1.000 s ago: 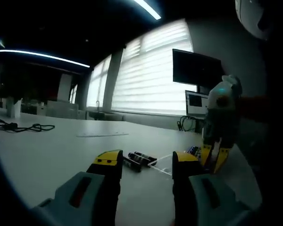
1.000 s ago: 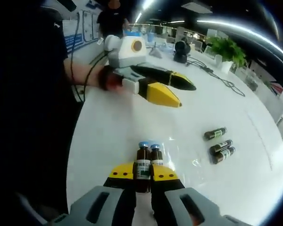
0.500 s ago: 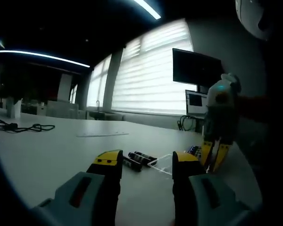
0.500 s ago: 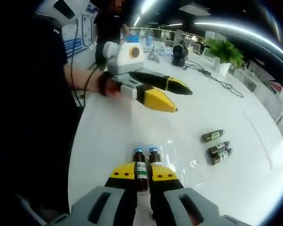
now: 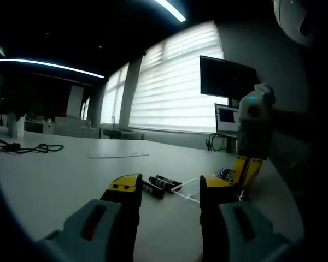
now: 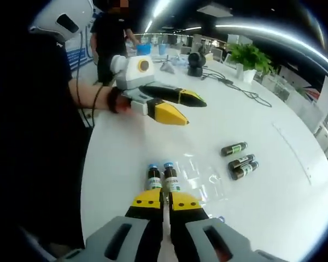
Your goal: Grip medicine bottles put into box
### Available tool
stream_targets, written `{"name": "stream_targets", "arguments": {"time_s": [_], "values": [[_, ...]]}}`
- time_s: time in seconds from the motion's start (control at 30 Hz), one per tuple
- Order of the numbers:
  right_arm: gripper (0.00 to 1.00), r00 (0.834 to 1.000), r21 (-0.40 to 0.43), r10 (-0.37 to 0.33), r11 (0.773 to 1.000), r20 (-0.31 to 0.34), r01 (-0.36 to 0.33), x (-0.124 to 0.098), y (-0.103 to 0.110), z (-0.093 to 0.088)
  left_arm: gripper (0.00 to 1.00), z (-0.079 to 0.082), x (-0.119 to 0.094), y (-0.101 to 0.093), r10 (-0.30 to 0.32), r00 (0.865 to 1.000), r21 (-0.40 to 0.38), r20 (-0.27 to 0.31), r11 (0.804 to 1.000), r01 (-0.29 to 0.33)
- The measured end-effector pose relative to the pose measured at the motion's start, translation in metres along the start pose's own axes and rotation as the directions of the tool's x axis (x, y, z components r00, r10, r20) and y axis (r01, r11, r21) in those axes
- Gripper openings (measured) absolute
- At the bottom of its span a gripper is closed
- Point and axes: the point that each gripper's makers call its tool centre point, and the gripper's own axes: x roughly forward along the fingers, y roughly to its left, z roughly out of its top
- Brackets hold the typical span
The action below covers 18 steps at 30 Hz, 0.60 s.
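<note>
in the right gripper view the right gripper [image 6: 164, 201] is seen with its jaws drawn together and nothing between them. just beyond its tips two medicine bottles [image 6: 160, 175] stand upright side by side inside a clear box [image 6: 208, 177] near the white table's [image 6: 273, 164] near edge. three more bottles [image 6: 239, 161] lie further toward the table's middle. beyond, the left gripper [image 6: 180, 106] is held above the table, jaws parted and empty. a potted plant [image 6: 250, 57] stands at the far edge.

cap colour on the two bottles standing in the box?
Blue caps on both bottles; clearest in the right gripper view.
</note>
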Motion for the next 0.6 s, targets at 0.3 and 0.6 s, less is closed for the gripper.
{"name": "stream_targets", "arguments": {"time_s": [0.3,0.6], "values": [[0.00,1.000,0.003,0.001,1.000,0.019,-0.001,0.003,0.003,-0.004,0.35,0.000,0.000,-0.001,-0.001,1.000,0.001,0.000,1.000,0.001],[0.01,0.998,-0.014,0.031,0.999,0.054,-0.030,0.018,0.010,0.003,0.34,0.000,0.001,-0.002,0.001,1.000,0.002,-0.003,1.000,-0.001]]}}
